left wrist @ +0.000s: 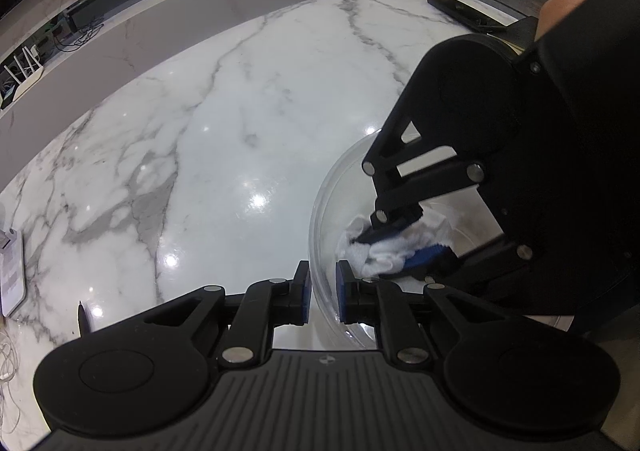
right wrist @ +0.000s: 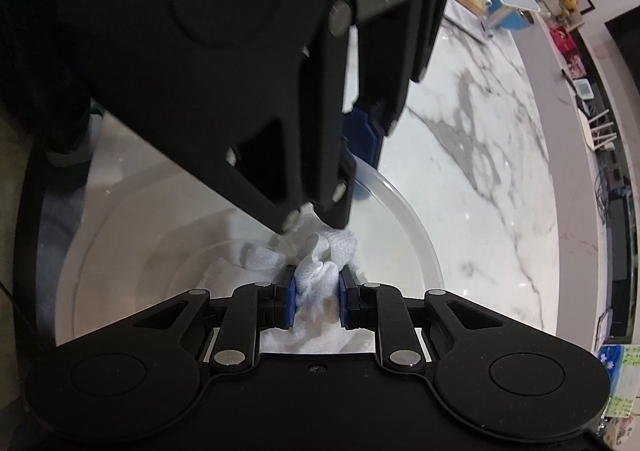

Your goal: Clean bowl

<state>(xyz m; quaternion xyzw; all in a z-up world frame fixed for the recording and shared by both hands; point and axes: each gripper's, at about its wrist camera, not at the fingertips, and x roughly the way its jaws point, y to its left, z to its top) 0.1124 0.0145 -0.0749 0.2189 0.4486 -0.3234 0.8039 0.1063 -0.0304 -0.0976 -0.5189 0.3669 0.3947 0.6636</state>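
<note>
A clear glass bowl (left wrist: 320,211) stands on the white marble table (left wrist: 224,139). My left gripper (left wrist: 322,291) is shut on the bowl's near rim, one pad inside and one outside. My right gripper (left wrist: 400,251) reaches into the bowl from the right and is shut on a crumpled white cloth (left wrist: 384,247) pressed against the bowl's bottom. In the right wrist view the right gripper (right wrist: 317,301) pinches the cloth (right wrist: 316,271) inside the bowl (right wrist: 416,235), and the left gripper (right wrist: 354,147) shows above, clamped on the rim.
A black phone (left wrist: 464,13) lies at the table's far right. A pen (left wrist: 84,317) and a white device (left wrist: 12,275) lie at the left edge. A blue and white stand (right wrist: 504,7) and wooden board sit at the far end.
</note>
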